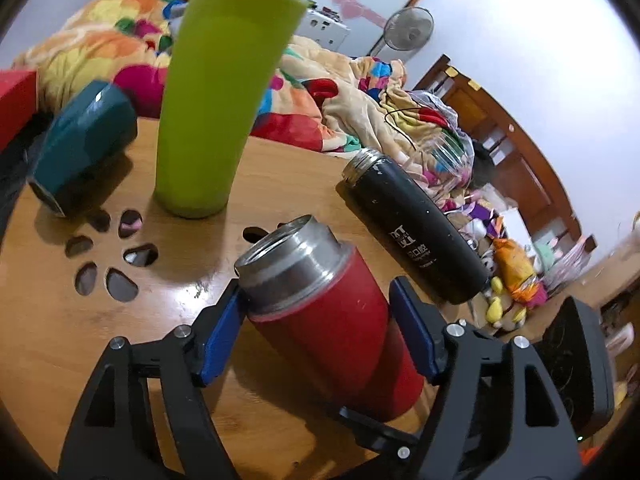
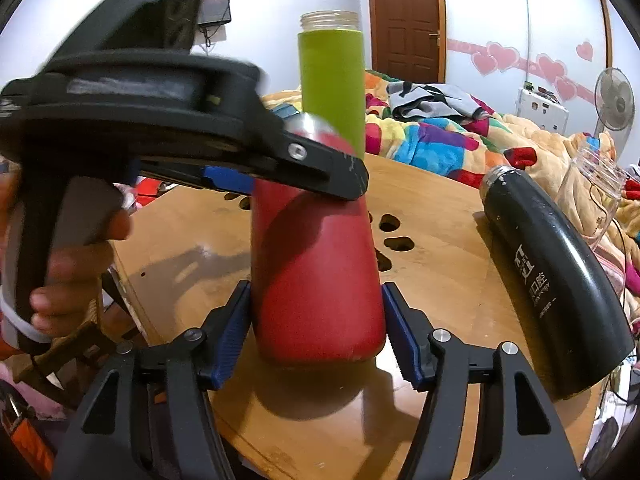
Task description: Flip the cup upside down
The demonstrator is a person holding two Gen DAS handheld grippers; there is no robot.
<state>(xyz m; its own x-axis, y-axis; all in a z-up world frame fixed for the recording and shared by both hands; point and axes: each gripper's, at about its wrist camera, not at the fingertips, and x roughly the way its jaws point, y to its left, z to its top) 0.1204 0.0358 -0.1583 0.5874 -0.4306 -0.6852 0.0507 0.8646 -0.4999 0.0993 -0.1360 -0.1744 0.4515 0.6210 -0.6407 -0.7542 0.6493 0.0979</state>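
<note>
A round wooden table (image 1: 48, 320) stands by a cluttered bed (image 2: 432, 136). The red cup (image 1: 332, 320), steel-mouthed, is clamped by both the left gripper (image 1: 316, 320) and the right gripper (image 2: 316, 328).

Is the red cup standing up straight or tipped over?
Upright, mouth up. The red cup stands on its base on the table, and its open steel mouth faces upward between both grippers' fingers.

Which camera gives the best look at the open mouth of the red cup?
The left wrist view. It looks down at the red cup and into its open steel mouth. In the right wrist view the left gripper crosses in front of the cup's upper part, so only a sliver of the steel neck shows, not the opening.
</note>
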